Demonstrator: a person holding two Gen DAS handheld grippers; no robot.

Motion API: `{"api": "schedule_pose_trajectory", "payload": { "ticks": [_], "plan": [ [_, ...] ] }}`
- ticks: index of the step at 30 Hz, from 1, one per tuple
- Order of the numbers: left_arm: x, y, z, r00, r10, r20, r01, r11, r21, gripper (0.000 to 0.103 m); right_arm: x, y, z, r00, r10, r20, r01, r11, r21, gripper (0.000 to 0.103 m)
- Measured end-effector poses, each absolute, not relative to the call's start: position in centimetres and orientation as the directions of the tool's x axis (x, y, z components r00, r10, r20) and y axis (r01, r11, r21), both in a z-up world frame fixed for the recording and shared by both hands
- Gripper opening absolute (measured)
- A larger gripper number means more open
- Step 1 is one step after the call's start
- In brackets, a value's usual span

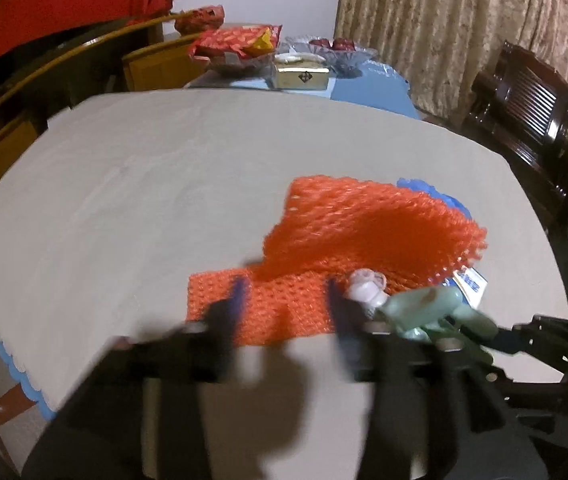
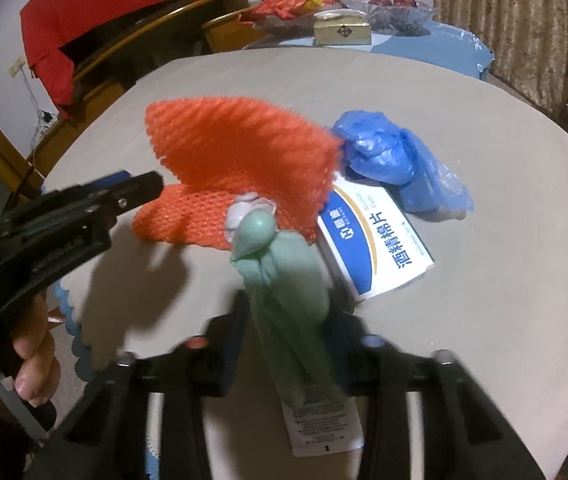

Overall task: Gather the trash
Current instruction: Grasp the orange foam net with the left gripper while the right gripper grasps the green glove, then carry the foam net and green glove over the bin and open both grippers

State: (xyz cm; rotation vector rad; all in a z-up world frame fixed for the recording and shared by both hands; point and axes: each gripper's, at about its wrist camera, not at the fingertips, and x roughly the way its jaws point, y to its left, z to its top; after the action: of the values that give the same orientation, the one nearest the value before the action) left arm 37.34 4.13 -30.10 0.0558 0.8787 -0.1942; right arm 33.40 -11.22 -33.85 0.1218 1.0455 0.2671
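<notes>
Counter (image 1: 123,200): round, covered in a plain grey cloth, with a blue scalloped cloth showing at its rim. It carries all the trash listed here.

Orange foam net (image 2: 239,160): largest trash item, lying mid-counter, one flap folded up. In my left view it sits straight ahead of my left gripper (image 1: 284,304), whose fingers stand apart with nothing between them, tips over the net's near edge. Its long axis runs roughly across the gripper's line of approach.

Blue plastic bag (image 2: 396,156): crumpled, lying just beyond and to the right of the net, behind the box.

White and blue box (image 2: 380,244): flat, printed with Chinese characters, one corner tucked under the net's right edge, between net and bag.

Green glove (image 2: 288,292): limp, with a printed label at its near end. My right gripper (image 2: 288,320) is closed on it, holding it off the counter with one inflated finger pointing toward the net.

Small white wad (image 2: 243,208): crumpled, seen just past the glove tip against the net; I cannot tell whether it touches either.

Judgement: my left gripper is the nearer one to the net and is free, so the net is the likely next pickup, taken by its near edge. My right gripper is occupied.
</notes>
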Motion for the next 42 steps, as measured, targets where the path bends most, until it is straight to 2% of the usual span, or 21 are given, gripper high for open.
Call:
{"api": "schedule_pose_trajectory", "payload": {
  "ticks": [8,12,17,18,19,20,21,34,42],
  "plan": [
    [39.0,3.7,-30.9,0.614,-0.157,-0.773,0.216,0.976,-0.027,0.058,33.3,-11.3,-34.0,0.468,0.286,-0.836,-0.164,0.958,0.236,0.017],
    [39.7,3.0,-30.9,0.621,-0.163,-0.767,0.231,0.973,-0.02,0.065,33.4,-11.4,-34.0,0.465,0.289,-0.837,-0.16,0.957,0.242,0.016],
    [40.3,2.5,-31.0,0.621,-0.172,-0.765,0.236,0.971,-0.027,0.064,33.4,-11.4,-34.0,0.464,0.288,-0.838,-0.159,0.958,0.241,0.016],
    [40.4,2.5,-31.1,0.619,-0.173,-0.766,0.239,0.971,-0.025,0.056,33.4,-11.5,-34.0,0.465,0.288,-0.837,-0.16,0.957,0.241,0.015],
    [40.5,2.4,-31.2,0.617,-0.177,-0.767,0.244,0.969,-0.028,0.03,33.4,-11.5,-34.0,0.464,0.289,-0.837,-0.16,0.957,0.241,0.015],
    [40.7,2.1,-31.4,0.599,-0.192,-0.777,0.258,0.965,-0.04,0.012,33.4,-11.5,-33.9,0.465,0.289,-0.837,-0.16,0.957,0.241,0.014],
    [40.9,2.0,-31.6,0.589,-0.201,-0.783,0.266,0.963,-0.047,0.005,33.4,-11.5,-33.9,0.465,0.289,-0.837,-0.16,0.957,0.241,0.014],
    [38.6,2.9,-27.7,0.641,-0.212,-0.738,0.224,0.971,-0.085,0.004,31.8,-12.9,-30.4,0.518,0.304,-0.799,-0.155,0.953,0.262,0.011],
    [36.1,3.2,-24.8,0.665,-0.168,-0.727,0.173,0.983,-0.07,0.004,29.4,-15.4,-27.0,0.566,0.293,-0.77,-0.122,0.954,0.273,0.011]
  ]
}}
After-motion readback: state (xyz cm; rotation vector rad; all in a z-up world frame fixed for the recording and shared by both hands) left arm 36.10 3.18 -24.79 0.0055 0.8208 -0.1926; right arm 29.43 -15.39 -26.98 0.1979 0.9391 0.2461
